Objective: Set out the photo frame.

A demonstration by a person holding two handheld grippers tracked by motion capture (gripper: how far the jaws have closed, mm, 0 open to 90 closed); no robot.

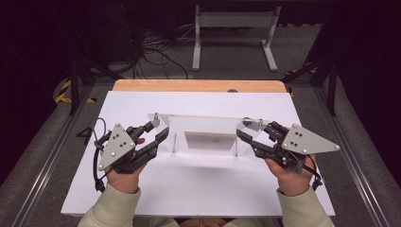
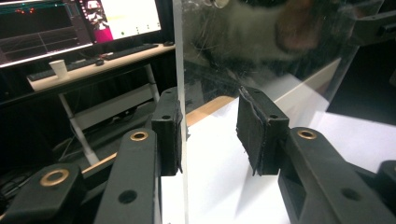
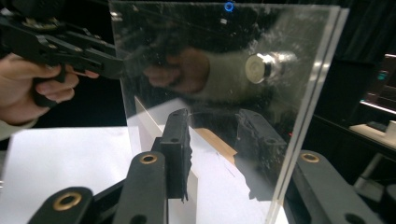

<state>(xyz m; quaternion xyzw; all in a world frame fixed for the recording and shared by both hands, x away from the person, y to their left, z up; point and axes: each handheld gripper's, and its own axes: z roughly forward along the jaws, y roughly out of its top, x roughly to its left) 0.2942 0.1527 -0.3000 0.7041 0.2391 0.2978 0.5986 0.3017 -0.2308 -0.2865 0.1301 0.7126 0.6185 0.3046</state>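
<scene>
Both my hands sat at the near edge of the white surface [image 1: 198,189], left gripper [image 1: 158,138] and right gripper [image 1: 247,139] flanking the clear acrylic stand [image 1: 203,130] mid-surface. Each gripper's jaws stood spread, straddling an end panel's edge without pinching it.

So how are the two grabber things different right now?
The left gripper is at the left end of the clear plastic stand, while the right gripper is at its right end. In the left gripper view the panel edge lies against one pad with a gap to the other; in the right gripper view the panel stands between both pads. Both are black, open and straddle the stand.
</scene>
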